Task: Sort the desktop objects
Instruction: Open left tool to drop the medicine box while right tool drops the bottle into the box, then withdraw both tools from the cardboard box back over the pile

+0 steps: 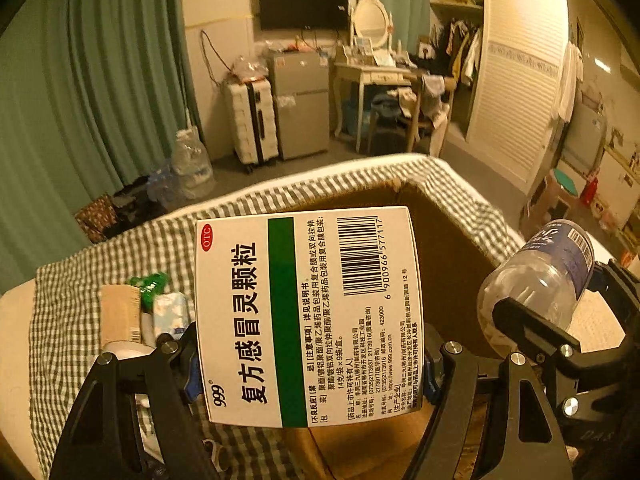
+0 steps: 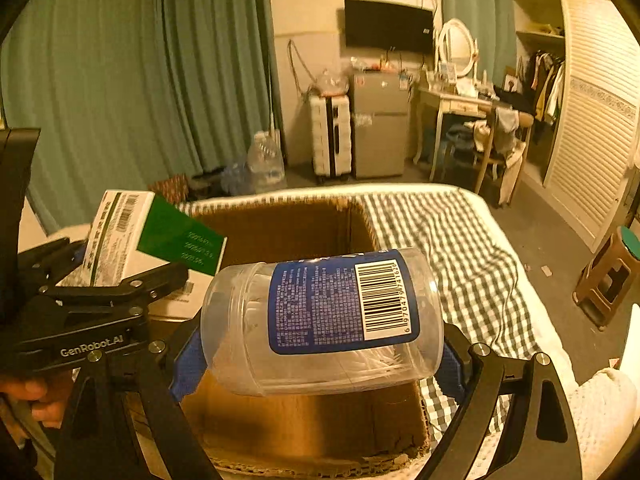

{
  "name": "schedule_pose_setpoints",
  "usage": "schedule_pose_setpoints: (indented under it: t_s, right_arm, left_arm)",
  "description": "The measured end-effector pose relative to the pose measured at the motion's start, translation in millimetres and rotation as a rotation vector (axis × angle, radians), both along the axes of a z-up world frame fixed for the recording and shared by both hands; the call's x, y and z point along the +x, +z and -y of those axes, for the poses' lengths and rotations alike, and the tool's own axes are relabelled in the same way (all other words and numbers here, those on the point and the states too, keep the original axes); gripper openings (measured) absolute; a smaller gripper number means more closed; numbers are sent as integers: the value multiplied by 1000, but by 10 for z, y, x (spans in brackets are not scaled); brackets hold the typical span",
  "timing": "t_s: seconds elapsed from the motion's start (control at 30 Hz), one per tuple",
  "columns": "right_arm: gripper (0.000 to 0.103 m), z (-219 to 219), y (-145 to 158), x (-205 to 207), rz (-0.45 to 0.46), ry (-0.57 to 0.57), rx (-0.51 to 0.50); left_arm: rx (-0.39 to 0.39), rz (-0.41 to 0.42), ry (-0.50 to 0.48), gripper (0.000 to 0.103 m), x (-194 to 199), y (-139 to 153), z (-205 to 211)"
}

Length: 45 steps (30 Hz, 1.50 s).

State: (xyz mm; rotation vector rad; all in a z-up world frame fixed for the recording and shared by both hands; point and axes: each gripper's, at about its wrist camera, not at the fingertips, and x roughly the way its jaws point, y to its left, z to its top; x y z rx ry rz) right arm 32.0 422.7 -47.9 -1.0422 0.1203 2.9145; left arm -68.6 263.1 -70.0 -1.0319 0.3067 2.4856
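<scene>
The white medicine box [image 1: 308, 316] with a green stripe sits clamped between the blue pads of the left tongs [image 1: 310, 364], held in the air. Beside it, the right tongs [image 2: 320, 356] pinch a clear plastic jar [image 2: 324, 320] with a blue label, lying crosswise between their pads. Under both tongs gapes an open cardboard box [image 2: 304, 420], resting on a bed covered by a green checked sheet [image 2: 460, 248]. Left of the left tongs, small packets [image 1: 168, 312] lie on the sheet.

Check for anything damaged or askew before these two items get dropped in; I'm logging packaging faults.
The cardboard box shows a frayed, torn near edge with ragged corrugation. The medicine carton and the clear jar look intact; both are held sideways between the fingers over the box, nothing spilled.
</scene>
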Motion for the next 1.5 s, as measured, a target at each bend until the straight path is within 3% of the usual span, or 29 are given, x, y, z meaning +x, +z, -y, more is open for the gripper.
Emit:
schedule_pose_setpoints:
  t_s: [0.27, 0.47, 0.53, 0.57, 1.0, 1.5]
  right_arm:
    - [91, 65, -353, -232, 113, 9, 39]
    - [91, 54, -402, -234, 120, 8, 37]
    - [91, 52, -392, -243, 120, -3, 43]
    - [91, 56, -384, -291, 120, -10, 47]
    - [96, 154, 29, -111, -25, -23, 66]
    - [103, 260, 713, 446, -225, -82, 59]
  left_arm:
    - [-12, 65, -23, 79, -145, -317, -119]
    - [-1, 95, -22, 82, -181, -405, -114]
    - [0, 94, -17, 86, -189, -386, -110]
    - [-1, 86, -10, 93, -181, -370, -107]
    - [45, -35, 39, 97, 42, 267, 145]
    - [117, -161, 118, 103, 533, 1007, 681]
